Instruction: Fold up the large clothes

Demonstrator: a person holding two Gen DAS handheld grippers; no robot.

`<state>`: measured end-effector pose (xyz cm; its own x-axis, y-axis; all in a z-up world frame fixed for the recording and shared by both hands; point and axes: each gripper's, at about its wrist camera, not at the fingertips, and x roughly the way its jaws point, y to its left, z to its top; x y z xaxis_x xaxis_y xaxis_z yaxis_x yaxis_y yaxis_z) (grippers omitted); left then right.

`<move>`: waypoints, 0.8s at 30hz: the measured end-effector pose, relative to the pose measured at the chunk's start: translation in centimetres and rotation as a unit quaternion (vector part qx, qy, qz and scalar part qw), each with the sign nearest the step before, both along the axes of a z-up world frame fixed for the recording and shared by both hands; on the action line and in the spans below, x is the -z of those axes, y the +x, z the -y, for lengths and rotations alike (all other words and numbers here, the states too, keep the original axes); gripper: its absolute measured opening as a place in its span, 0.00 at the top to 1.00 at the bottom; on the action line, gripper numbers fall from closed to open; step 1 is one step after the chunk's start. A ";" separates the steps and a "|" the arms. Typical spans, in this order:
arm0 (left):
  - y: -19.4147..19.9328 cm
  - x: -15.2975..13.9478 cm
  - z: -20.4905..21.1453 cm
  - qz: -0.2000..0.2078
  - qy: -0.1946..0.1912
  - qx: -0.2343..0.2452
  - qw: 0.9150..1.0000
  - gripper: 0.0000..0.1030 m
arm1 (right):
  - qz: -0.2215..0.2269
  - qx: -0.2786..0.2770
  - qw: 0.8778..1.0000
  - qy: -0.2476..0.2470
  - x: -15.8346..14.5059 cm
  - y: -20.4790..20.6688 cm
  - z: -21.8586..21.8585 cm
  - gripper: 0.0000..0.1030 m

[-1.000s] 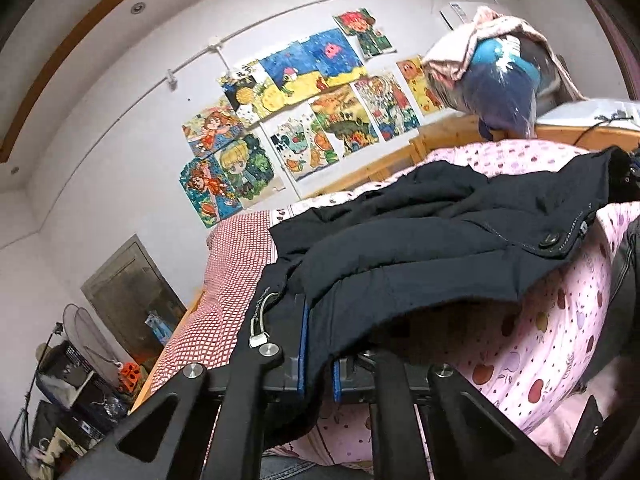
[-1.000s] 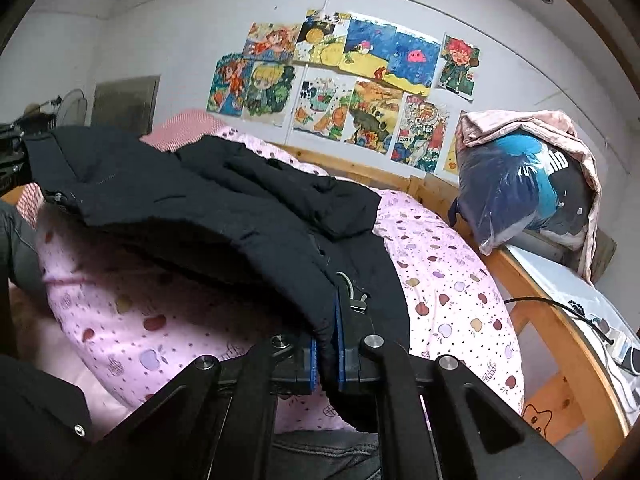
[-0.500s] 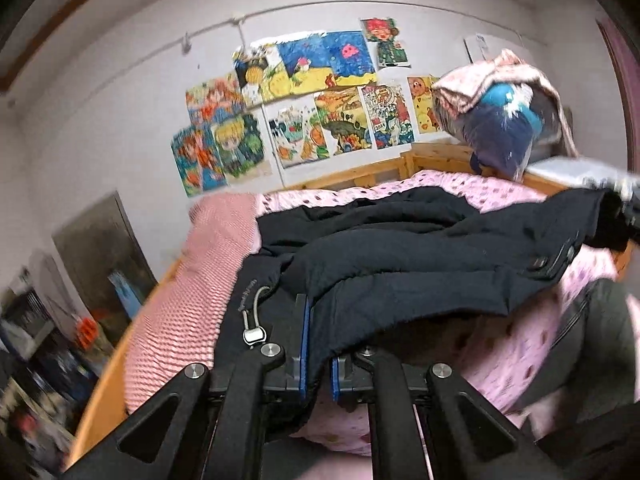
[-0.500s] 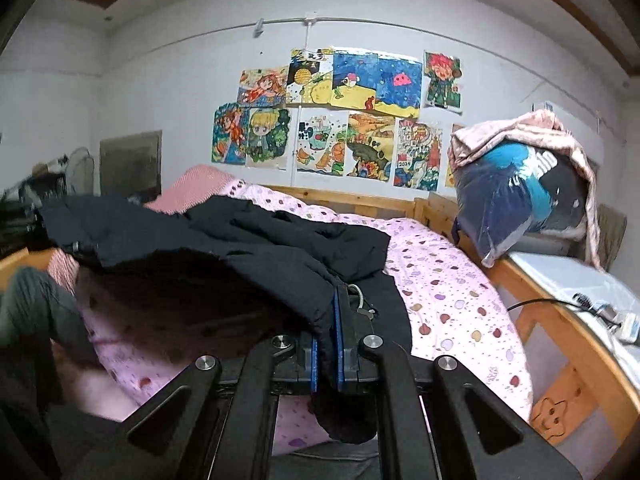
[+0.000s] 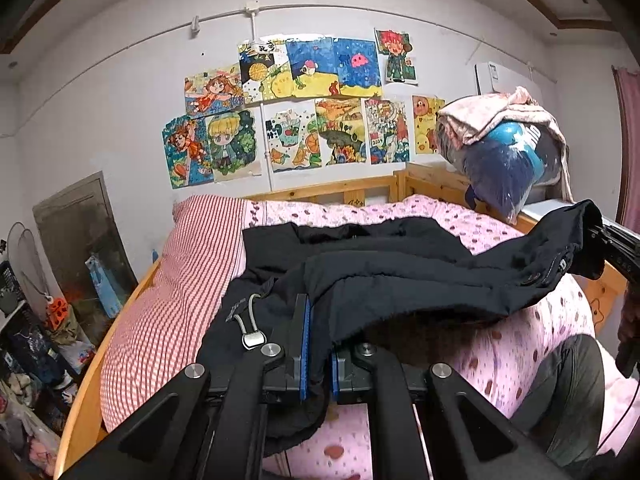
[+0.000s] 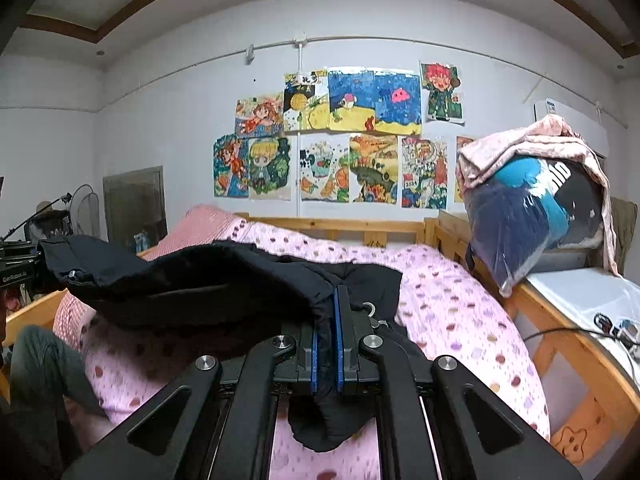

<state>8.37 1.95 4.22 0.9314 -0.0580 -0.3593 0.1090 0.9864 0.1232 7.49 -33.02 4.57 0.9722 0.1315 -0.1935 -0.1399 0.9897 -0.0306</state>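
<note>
A large black jacket (image 5: 400,272) is stretched above a pink dotted quilt (image 5: 500,344) on a wooden bed. My left gripper (image 5: 318,328) is shut on the jacket's near hem, beside a grey cord toggle (image 5: 252,338). In the left wrist view the right gripper (image 5: 616,244) holds the far right end of the same hem. From the right wrist view, my right gripper (image 6: 331,320) is shut on black jacket (image 6: 208,280) fabric, with a lump of cloth hanging below the pads. The left gripper (image 6: 18,270) shows at the left edge, holding the other end.
A red-striped pillow (image 5: 192,272) lies at the bed's left. A blue bag under a pink cloth (image 6: 536,216) sits on the neighbouring bed at right. A cable and small devices (image 6: 612,326) lie on that white surface. A person's grey-trousered knee (image 6: 44,360) is low left. Clutter and a fan (image 5: 24,280) stand left.
Both grippers have risen and levelled, lifting the jacket's hem higher off the quilt and pulling it taut between them. Both stay clamped on the fabric.
</note>
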 end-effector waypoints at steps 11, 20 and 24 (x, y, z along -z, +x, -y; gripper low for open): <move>7.1 -4.2 0.2 -0.025 0.012 0.014 1.000 0.93 | 0.022 0.007 1.000 -0.019 -2.9 7.2 -1.5 0.94; 16.6 -6.5 0.9 -0.044 0.044 0.002 0.998 0.93 | 0.017 0.013 0.999 -0.043 -4.7 16.2 -2.7 0.94; 20.8 -6.7 1.0 -0.039 0.058 -0.012 0.997 0.93 | 0.010 0.021 0.998 -0.055 -5.1 21.1 -3.2 0.95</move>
<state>29.18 0.91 10.96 0.9010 0.0110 -0.4338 0.0985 0.9684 0.2290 28.57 -29.79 9.68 0.9804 0.0702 -0.1843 -0.0972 0.9852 -0.1413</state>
